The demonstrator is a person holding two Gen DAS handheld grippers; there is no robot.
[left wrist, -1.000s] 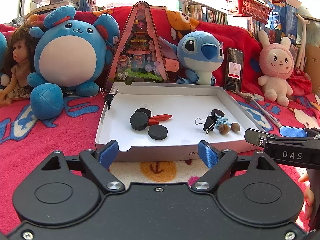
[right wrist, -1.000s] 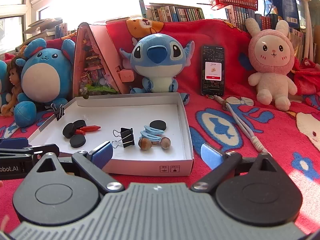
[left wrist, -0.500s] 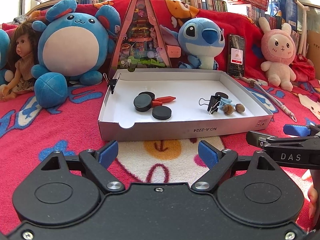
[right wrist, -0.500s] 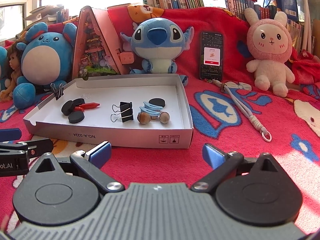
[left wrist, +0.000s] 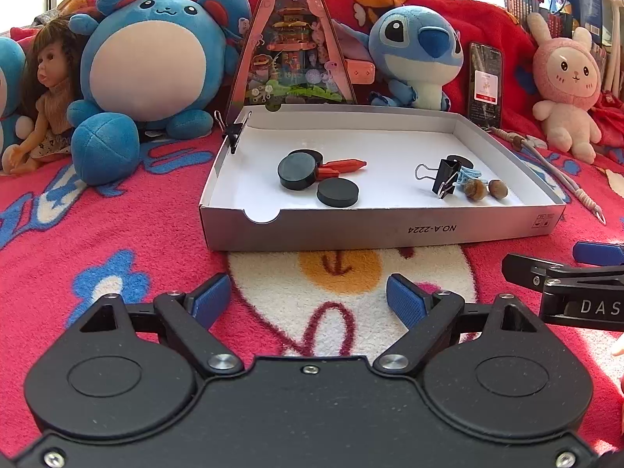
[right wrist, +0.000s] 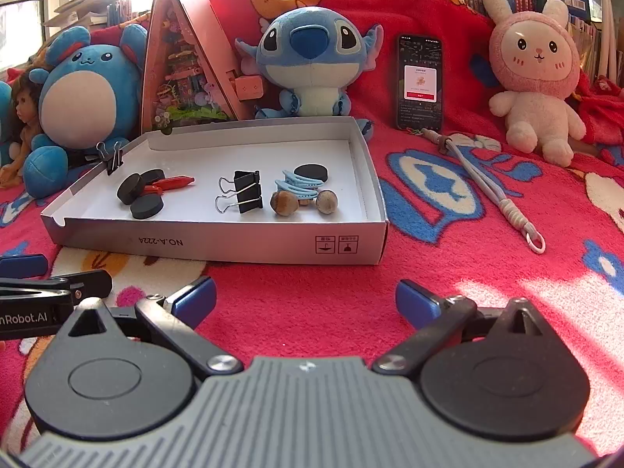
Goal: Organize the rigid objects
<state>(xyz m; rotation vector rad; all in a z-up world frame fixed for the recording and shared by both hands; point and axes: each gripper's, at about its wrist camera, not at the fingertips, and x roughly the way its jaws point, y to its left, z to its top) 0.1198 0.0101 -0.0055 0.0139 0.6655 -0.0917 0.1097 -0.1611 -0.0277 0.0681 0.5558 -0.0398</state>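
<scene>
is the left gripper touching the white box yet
Apart. In the left wrist view the left gripper has its blue pads open over the blanket, and a clear strip of blanket shows between them and the near wall of the white box.

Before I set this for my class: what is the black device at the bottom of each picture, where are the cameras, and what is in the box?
Each black device is a hand-held gripper carried by a person, with a camera on it looking along its two blue-padded fingers. One picture comes from the left hand-held gripper, the other from the right hand-held gripper. Both are open and hold nothing. On the red blanket lies a shallow white box containing black discs, a red piece, black binder clips, blue clips and two acorns. Plush toys and a phone stand behind.
</scene>
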